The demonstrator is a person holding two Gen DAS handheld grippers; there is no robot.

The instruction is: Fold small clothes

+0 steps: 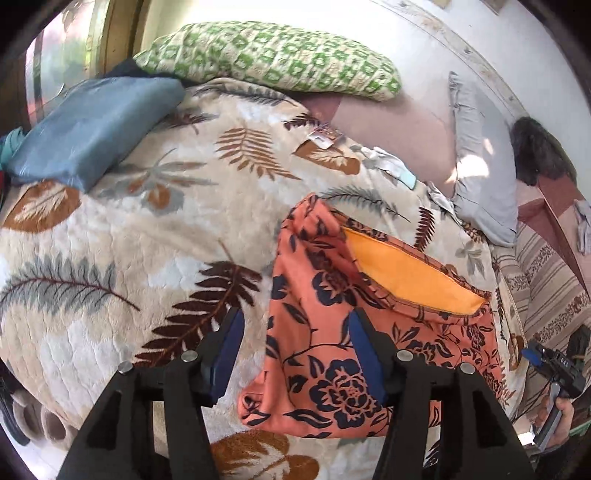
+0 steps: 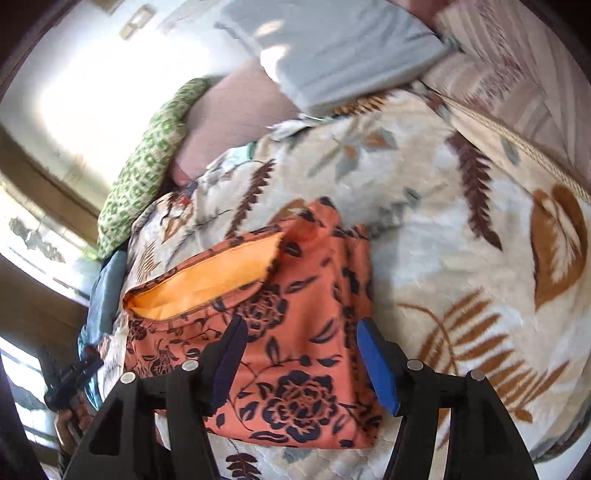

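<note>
Up close, the left gripper (image 1: pixel 295 354) hangs over the bed with its two blue-padded fingers spread apart and nothing pinched between them. Its right-hand pad overlaps the near left part of the orange garment (image 1: pixel 354 332) in the picture, while the other pad sits over bare blanket (image 1: pixel 110 295); whether either pad touches the cloth cannot be told. The right gripper (image 2: pixel 301 363) is likewise released, jaws wide, with the garment's black flower print showing in the gap between the pads and no cloth gripped.

The garment, orange with dark flowers, lies folded flat on the cream blanket printed with brown and grey leaves. A turned-over edge shows its plain yellow-orange lining (image 1: pixel 410 277) along the far side.

In the left wrist view the other gripper and the hand (image 1: pixel 561 417) holding it appear at the right edge, beside the garment.

Further back, a blue cushion (image 1: pixel 88 129) rests on the blanket at the left, touching a green-and-white patterned pillow (image 1: pixel 266 59) behind it. A grey pillow (image 1: pixel 480 158) lies off to the right on a pinkish sheet (image 1: pixel 399 125), near a white wall (image 1: pixel 424 33).
</note>
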